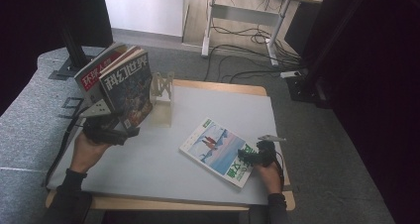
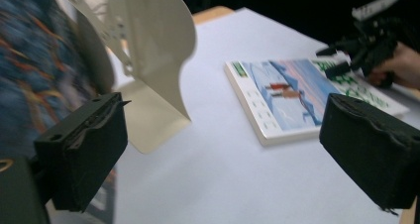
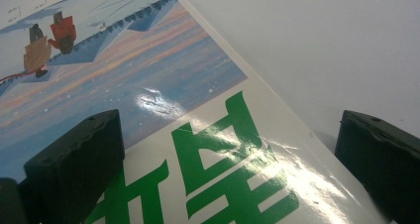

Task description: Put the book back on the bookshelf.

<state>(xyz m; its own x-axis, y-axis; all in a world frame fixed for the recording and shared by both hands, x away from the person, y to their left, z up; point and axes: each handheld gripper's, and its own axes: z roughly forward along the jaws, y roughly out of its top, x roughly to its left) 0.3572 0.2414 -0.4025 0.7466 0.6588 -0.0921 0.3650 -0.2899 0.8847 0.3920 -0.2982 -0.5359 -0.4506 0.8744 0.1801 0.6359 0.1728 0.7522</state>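
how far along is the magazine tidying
Done: two magazines stand against the white bookend, and the left tongs are open beside them. In hand: the right tongs sit open over the green-lettered magazine, not yet gripping. Left: lifting it off the table and standing it with the others.

magazine: glossy paper | bookend: matt cream metal | tabletop: smooth grey
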